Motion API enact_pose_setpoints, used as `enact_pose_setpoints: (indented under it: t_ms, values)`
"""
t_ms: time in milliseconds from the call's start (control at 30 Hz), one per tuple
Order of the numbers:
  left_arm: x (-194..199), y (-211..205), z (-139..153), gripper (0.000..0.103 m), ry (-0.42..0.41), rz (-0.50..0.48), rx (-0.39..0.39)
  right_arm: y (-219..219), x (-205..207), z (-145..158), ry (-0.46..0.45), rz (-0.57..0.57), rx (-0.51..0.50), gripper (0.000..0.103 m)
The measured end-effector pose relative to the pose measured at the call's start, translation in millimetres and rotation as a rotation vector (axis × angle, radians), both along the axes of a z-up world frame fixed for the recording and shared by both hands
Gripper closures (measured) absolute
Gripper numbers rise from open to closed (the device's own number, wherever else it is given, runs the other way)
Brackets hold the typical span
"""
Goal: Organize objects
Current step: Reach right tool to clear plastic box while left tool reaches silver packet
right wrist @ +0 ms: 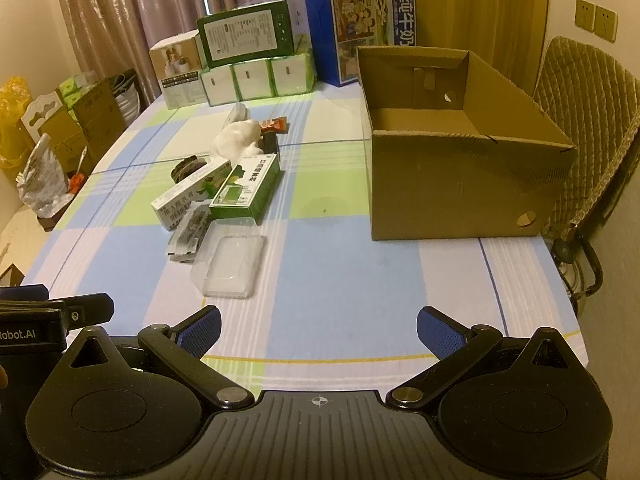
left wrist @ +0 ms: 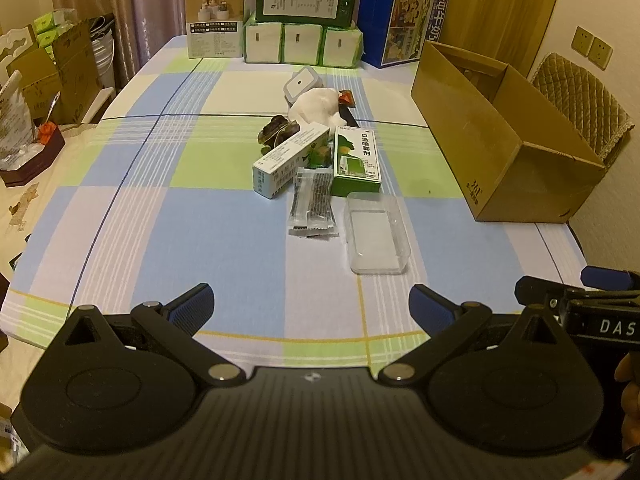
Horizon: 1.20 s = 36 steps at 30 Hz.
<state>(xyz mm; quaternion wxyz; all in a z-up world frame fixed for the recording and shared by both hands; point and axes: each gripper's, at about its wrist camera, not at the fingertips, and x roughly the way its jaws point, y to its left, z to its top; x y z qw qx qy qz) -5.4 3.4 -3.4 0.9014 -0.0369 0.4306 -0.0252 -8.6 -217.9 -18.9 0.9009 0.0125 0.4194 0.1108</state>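
A loose pile lies mid-table: a clear plastic tray point(left wrist: 376, 235) point(right wrist: 230, 266), dark snack packets point(left wrist: 312, 206) point(right wrist: 188, 232), a green medicine box point(left wrist: 356, 162) point(right wrist: 246, 192), a long white box point(left wrist: 290, 158) point(right wrist: 190, 194), a white cloth bundle point(left wrist: 316, 106) point(right wrist: 238, 138) and a small white case point(left wrist: 303, 83). An open cardboard box point(left wrist: 500, 140) point(right wrist: 460, 168) stands empty at the right. My left gripper point(left wrist: 310, 310) is open over the near table edge, nothing between its fingers. My right gripper point(right wrist: 318, 334) is open too, beside it on the right.
Stacked cartons and tissue packs point(left wrist: 302, 44) point(right wrist: 256, 76) and a blue milk carton point(left wrist: 404, 24) point(right wrist: 360, 36) line the far edge. A padded chair point(right wrist: 592, 128) stands right of the table. Boxes and bags point(left wrist: 48, 80) crowd the left side.
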Motion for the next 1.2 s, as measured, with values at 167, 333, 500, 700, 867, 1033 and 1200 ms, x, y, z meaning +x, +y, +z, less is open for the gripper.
enact_pose_setpoints:
  t_ms: [167, 333, 500, 700, 867, 1033, 1200]
  values:
    - [-0.2, 1.2, -1.8, 0.001, 0.002, -0.001, -0.002, 0.3, 0.2, -0.5, 0.001, 0.000, 0.001, 0.002]
    - [-0.3, 2.2, -2.7, 0.001, -0.001, 0.000, 0.002, 2.1, 3.0, -3.3, 0.003, 0.006, 0.006, 0.002]
    - [6.7, 14.6, -4.8, 0.001, -0.024, 0.025, 0.033, 10.0, 6.6, -5.5, -0.013, 0.030, 0.020, 0.002]
    - [24.7, 37.7, -1.9, 0.001, -0.038, 0.046, 0.035, 27.8, 16.7, -8.4, -0.027, 0.079, 0.021, 0.002]
    - [41.6, 52.7, -2.8, 0.002, -0.030, 0.052, 0.030, 47.4, 30.3, -15.9, -0.025, 0.117, 0.022, 0.015]
    - [59.0, 64.4, -9.7, 0.013, -0.002, 0.062, 0.002, 66.8, 43.4, -33.8, -0.006, 0.150, 0.027, 0.022]
    - [74.1, 68.8, -17.5, 0.015, 0.011, 0.051, 0.006, 81.9, 59.1, -51.6, 0.026, 0.164, 0.038, 0.027]
